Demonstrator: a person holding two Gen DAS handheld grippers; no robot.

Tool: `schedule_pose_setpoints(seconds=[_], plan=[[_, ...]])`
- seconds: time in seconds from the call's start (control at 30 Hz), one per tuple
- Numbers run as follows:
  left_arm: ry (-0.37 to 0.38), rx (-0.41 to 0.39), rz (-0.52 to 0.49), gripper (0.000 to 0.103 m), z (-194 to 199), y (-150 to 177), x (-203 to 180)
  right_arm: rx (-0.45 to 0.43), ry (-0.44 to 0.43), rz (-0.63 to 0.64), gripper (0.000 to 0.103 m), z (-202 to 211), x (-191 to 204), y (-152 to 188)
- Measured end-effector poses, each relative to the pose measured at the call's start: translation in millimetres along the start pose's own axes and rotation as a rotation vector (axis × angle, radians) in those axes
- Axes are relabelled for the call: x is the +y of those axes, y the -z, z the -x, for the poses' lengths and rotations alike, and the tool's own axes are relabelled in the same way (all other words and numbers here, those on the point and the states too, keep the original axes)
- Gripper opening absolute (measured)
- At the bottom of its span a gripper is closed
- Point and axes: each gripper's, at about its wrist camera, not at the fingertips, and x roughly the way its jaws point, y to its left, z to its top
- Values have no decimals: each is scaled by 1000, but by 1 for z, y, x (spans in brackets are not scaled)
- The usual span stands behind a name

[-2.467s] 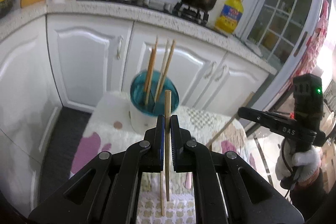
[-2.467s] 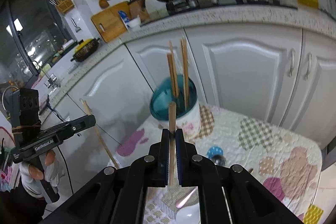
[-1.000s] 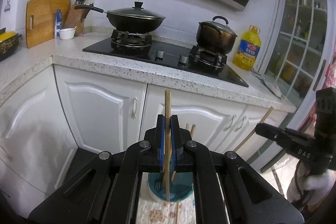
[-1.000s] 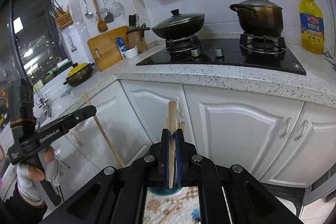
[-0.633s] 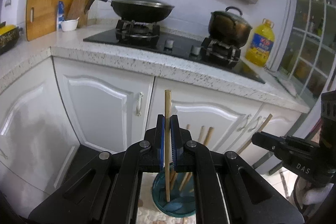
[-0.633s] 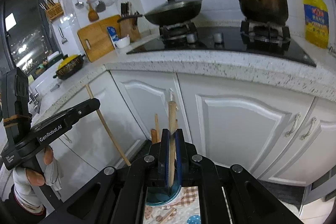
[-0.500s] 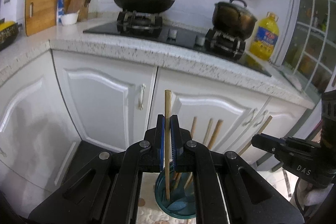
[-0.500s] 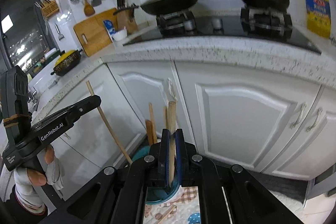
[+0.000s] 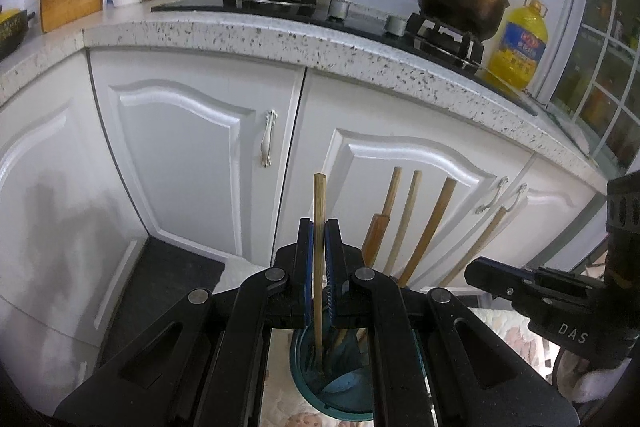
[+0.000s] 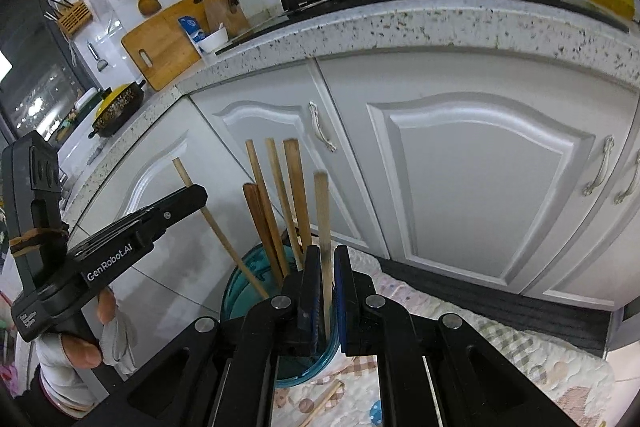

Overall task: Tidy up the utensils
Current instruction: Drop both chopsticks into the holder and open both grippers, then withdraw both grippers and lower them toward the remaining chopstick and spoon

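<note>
Chopstick (image 9: 319,247) being pinched upright in left claw (image 9: 320,267), tip reaching into teal holder (image 9: 340,391) on quilted bench (image 10: 500,355). Right claw (image 10: 327,291) clamping second chopstick (image 10: 324,227) over same holder. Step: dropping both in. Next move needing tips inside rim, then jaws parting. Count: two chopsticks being held, four sticks standing in holder, one lying loose (image 10: 320,407) on bench.

Dim cool light, fisheye-warped edges, sharp
</note>
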Motion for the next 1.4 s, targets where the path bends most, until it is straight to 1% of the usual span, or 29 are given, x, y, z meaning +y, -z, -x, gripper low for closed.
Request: schedule_pose_setpoints(seconds=[0.07,0.13,0.23,0.3,0.5,0.8,1.03,1.4], plan=[[2,7,8,4,0,2,1,8,3,-5,13,-2,-1,3],[0,13,5,5,2,4,1,17,4,-9,22,-3,-2,8],[4,17,4,12,8,9,-1,28,5,-19,23,-4,-3,17],[9,17,11,22,12,14,-1,32,7,-20,23,-4,-3,22],[1,26,1,29,22,33,-6,28,23,-23,28,4,2,37],[-22,15,-36,36,46,67,-23,17,75,-24,34,17,8,65],[-20,35,-46,36,56,91,-33,-6,111,-27,39,37,13,87],[-17,57,-56,37,69,121,-49,-22,177,-42,40,62,17,118]])
